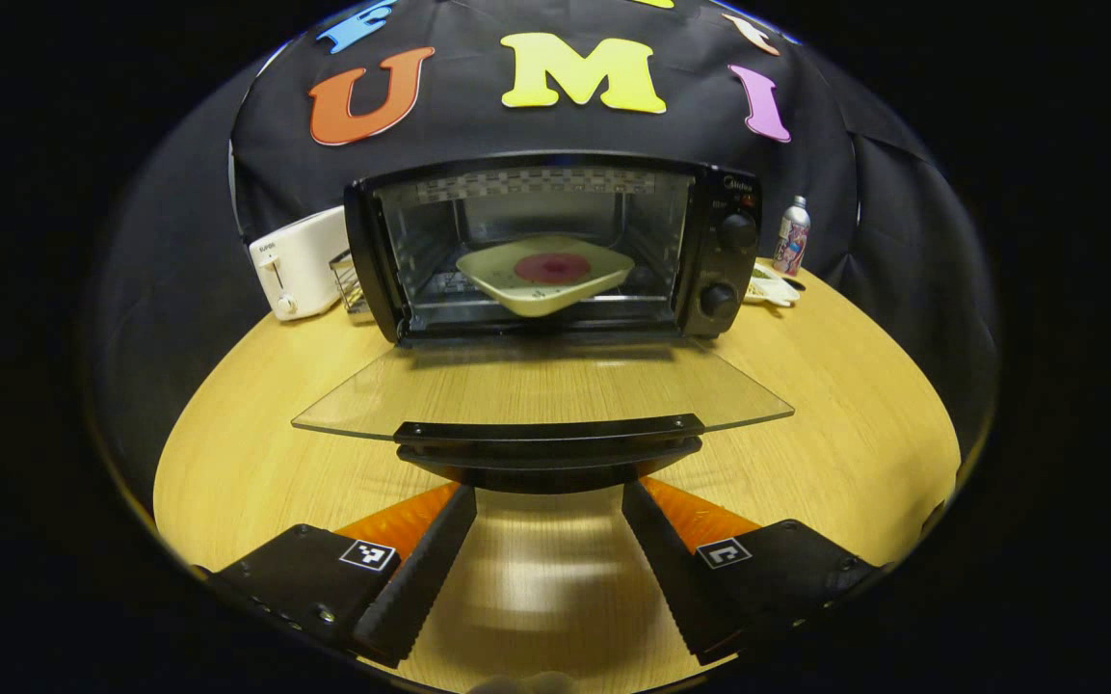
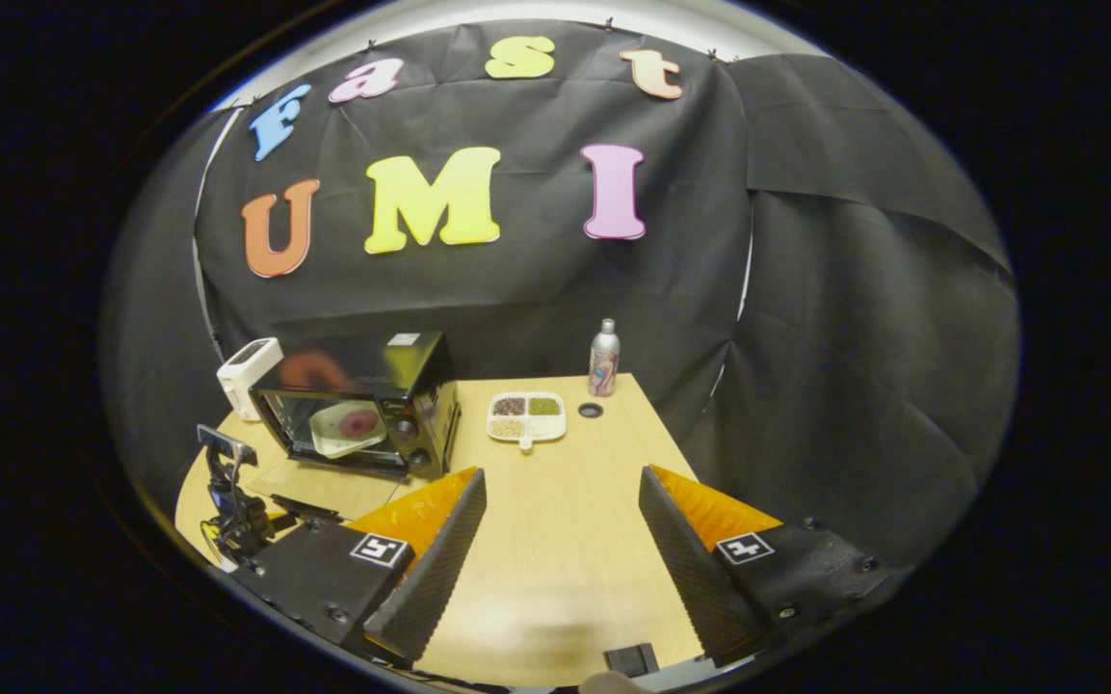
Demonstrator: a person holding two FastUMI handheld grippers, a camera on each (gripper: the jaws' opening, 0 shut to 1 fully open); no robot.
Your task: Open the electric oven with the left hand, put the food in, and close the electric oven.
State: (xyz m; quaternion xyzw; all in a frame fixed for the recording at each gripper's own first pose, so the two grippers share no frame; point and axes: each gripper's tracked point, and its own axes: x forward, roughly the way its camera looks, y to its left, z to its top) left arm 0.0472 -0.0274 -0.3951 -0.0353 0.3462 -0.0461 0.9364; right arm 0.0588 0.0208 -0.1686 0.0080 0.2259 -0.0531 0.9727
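A black electric oven [image 1: 555,246] stands at the back of the wooden table, its glass door [image 1: 536,390] folded down flat towards me. Inside on the rack sits a pale square plate [image 1: 545,273] with a round red piece of food [image 1: 552,267]. My left gripper [image 1: 547,496] is open, its fingertips just below the door's black handle [image 1: 547,445], one on each side and apart from it. In the right gripper view the oven [image 2: 362,405] is at the far left with the plate [image 2: 348,427] inside. My right gripper [image 2: 563,482] hangs open over the table, holding nothing.
A white toaster [image 1: 300,262] stands left of the oven, with a small wire rack [image 1: 351,281] beside it. A metal bottle [image 2: 603,359], a divided dish of grains [image 2: 527,417] and a small dark ring [image 2: 591,411] lie right of the oven. The other gripper [image 2: 237,501] shows at the left edge.
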